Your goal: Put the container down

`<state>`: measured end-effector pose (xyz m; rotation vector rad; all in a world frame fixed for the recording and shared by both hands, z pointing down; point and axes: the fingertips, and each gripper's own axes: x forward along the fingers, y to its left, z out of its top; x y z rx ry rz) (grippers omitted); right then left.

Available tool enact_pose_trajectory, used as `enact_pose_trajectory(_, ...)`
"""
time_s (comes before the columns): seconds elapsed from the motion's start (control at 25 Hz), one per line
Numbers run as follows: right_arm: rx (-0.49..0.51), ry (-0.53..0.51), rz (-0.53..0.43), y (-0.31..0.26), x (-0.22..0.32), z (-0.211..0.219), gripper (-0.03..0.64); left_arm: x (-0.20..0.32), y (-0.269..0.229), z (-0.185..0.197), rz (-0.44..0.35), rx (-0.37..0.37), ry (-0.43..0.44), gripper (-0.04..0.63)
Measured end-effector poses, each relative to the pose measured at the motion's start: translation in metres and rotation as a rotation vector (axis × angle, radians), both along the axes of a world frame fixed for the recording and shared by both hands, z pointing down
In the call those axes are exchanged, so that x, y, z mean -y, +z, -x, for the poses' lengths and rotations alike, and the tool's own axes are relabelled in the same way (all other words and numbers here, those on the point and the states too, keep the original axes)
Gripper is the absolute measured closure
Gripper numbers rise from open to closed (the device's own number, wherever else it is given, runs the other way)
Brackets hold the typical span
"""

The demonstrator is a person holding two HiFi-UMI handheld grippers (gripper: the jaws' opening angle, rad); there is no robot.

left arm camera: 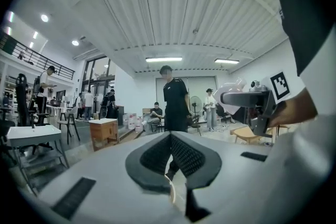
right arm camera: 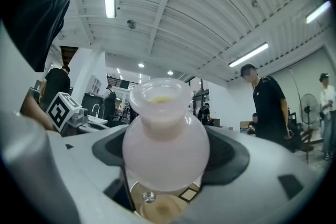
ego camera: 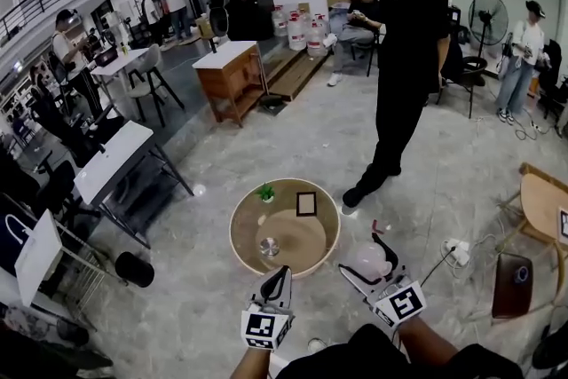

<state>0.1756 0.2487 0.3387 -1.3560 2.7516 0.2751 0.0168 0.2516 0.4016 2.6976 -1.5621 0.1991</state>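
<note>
The container (ego camera: 366, 258) is a pale pink, round-bellied vase with a wide neck. My right gripper (ego camera: 362, 255) is shut on its belly and holds it in the air just off the right rim of the round wooden table (ego camera: 240, 217). In the right gripper view the container (right arm camera: 165, 144) stands upright between the jaws, with the table (right arm camera: 157, 210) far below. My left gripper (ego camera: 282, 273) hovers near the table's front edge, shut and with nothing in it. In the left gripper view its pads (left arm camera: 157, 153) meet, and the held container (left arm camera: 236, 93) shows at the right.
On the table stand a small green plant (ego camera: 265, 192), a dark framed picture (ego camera: 306, 203) and a small metal object (ego camera: 268, 246). A person in black (ego camera: 404, 58) stands just beyond the table. A power strip (ego camera: 457, 251) and a brown box (ego camera: 513, 284) lie to the right, and a white desk (ego camera: 124, 160) stands to the left.
</note>
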Motion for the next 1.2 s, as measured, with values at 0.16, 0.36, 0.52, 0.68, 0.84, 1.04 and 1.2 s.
enact_pose_trajectory(0.16, -0.015, -0.006, 0.016, 0.013, 0.009, 0.008, 0.215, 0.011, 0.010, 0.004, 0.017, -0.005, -0.008, 0.603)
enact_pose_trajectory(0.36, 0.020, -0.014, 0.063, 0.022, 0.043, 0.020, 0.215, 0.034, 0.011, 0.016, 0.045, -0.011, -0.004, 0.603)
enact_pose_trajectory(0.52, 0.045, -0.030, 0.066, 0.019, 0.079, 0.020, 0.215, 0.067, 0.009, 0.012, 0.035, -0.008, -0.008, 0.603)
enact_pose_trajectory(0.68, 0.017, -0.067, 0.040, 0.012, 0.121, 0.015, 0.215, 0.110, 0.010, 0.007, 0.034, -0.001, -0.035, 0.603)
enact_pose_trajectory(0.84, 0.002, -0.086, 0.036, 0.014, 0.159, 0.005, 0.215, 0.146, 0.014, -0.001, 0.034, 0.005, -0.053, 0.603)
enact_pose_trajectory(1.04, -0.010, -0.115, 0.042, 0.017, 0.197, 0.000, 0.215, 0.183, 0.020, -0.006, 0.036, 0.014, -0.092, 0.603)
enact_pose_trajectory(1.2, -0.018, -0.146, 0.055, 0.023, 0.218, -0.002, 0.215, 0.205, 0.021, -0.011, 0.043, 0.018, -0.115, 0.603)
